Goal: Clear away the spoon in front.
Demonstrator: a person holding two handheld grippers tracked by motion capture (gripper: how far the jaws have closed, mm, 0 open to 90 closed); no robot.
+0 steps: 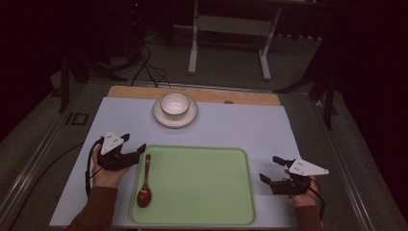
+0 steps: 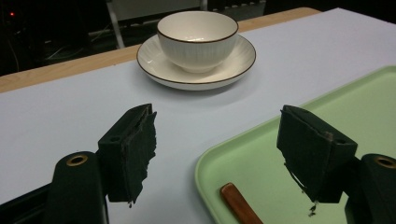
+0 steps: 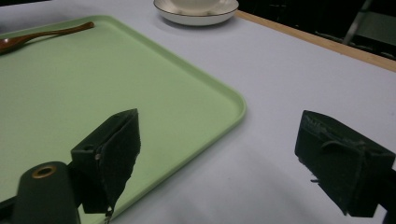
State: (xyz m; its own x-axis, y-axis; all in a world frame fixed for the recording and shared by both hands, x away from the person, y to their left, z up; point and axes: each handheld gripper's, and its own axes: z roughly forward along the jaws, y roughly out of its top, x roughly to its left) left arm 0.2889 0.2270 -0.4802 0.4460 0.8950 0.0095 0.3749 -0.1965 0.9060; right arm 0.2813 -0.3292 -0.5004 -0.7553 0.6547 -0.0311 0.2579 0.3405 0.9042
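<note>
A light green tray [image 1: 202, 192] lies at the near middle of the white table. A brown wooden spoon [image 1: 145, 185] rests along the tray's left side, bowl end toward me. A white bowl [image 1: 174, 104] sits on a white saucer [image 1: 163, 119] at the far middle. My left gripper [image 1: 134, 143] is open just left of the tray's far left corner, nothing between its jaws. In the left gripper view the spoon's handle [image 2: 239, 204] lies low between the jaws, with the bowl [image 2: 197, 39] ahead. My right gripper [image 1: 271, 168] is open by the tray's right edge [image 3: 219, 121], holding nothing.
A strip of wooden tabletop [image 1: 240, 96] shows along the far edge beyond the white mat. Past the table stand a white metal frame [image 1: 228, 41] and cables on the dark floor. Bare white surface [image 1: 240, 125] lies between the saucer and the tray.
</note>
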